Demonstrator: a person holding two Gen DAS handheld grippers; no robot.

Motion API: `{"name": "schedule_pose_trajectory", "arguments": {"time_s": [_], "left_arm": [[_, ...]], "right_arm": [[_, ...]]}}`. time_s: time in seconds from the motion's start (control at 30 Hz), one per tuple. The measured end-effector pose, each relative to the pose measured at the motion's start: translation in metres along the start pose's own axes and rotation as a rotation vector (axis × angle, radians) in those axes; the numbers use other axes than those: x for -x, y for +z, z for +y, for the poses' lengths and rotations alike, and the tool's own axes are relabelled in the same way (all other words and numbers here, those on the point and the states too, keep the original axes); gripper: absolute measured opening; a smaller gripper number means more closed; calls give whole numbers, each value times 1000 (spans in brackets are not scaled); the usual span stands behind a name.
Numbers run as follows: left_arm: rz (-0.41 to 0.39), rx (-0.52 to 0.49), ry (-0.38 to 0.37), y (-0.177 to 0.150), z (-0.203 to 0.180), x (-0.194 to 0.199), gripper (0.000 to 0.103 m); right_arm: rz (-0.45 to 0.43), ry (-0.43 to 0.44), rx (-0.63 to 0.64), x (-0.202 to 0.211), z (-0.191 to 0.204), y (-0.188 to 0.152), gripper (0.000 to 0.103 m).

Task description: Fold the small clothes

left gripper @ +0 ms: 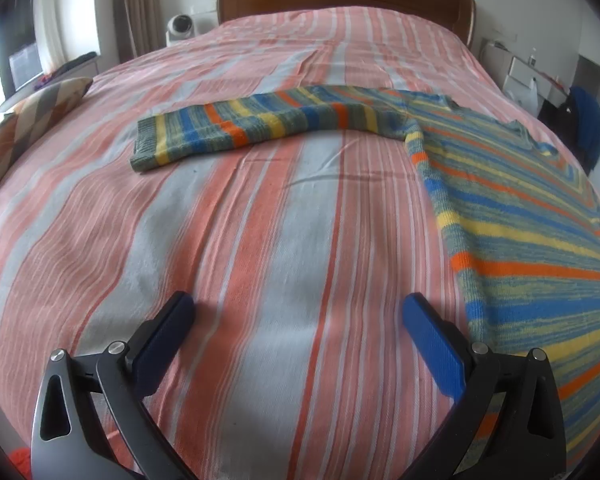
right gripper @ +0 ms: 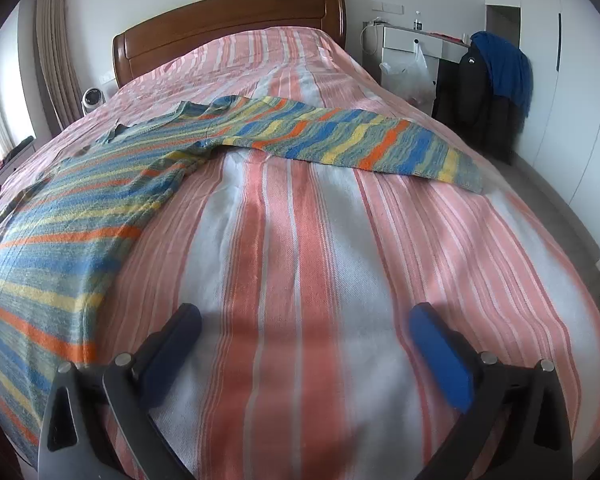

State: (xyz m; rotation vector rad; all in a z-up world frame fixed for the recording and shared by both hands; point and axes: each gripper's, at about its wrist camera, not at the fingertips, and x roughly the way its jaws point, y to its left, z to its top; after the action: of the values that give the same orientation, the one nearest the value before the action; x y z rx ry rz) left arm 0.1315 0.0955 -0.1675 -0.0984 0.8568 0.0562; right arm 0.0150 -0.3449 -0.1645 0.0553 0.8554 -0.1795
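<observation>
A striped knit sweater (left gripper: pixel 520 216) in blue, yellow, orange and green lies flat on the bed, its body at the right of the left wrist view. One sleeve (left gripper: pixel 260 124) stretches out to the left across the bedspread. My left gripper (left gripper: pixel 298 312) is open just above bare bedspread, left of the sweater's side edge, nothing between its blue pads. In the right wrist view the sweater body (right gripper: pixel 60 232) fills the left side and the other sleeve (right gripper: pixel 360 140) reaches right. My right gripper (right gripper: pixel 304 320) stands open over bare bedspread, right of the sweater's edge, holding nothing.
The bed (left gripper: pixel 220 240) has a pink, orange and white striped cover and a wooden headboard (right gripper: pixel 228 28). A patterned cushion (left gripper: pixel 32 120) lies at the left edge. A white cabinet (right gripper: pixel 408 56) and a chair draped with dark and blue clothes (right gripper: pixel 488 88) stand to the right.
</observation>
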Motion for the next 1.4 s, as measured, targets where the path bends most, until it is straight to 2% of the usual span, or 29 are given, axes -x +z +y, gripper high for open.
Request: {"name": "schedule_pose_trajectory", "arguments": {"time_s": [1.4], "left_arm": [[2, -3, 4, -2, 1, 1, 103]], "right_arm": [[-9, -18, 16, -1, 3, 0, 103]]}}
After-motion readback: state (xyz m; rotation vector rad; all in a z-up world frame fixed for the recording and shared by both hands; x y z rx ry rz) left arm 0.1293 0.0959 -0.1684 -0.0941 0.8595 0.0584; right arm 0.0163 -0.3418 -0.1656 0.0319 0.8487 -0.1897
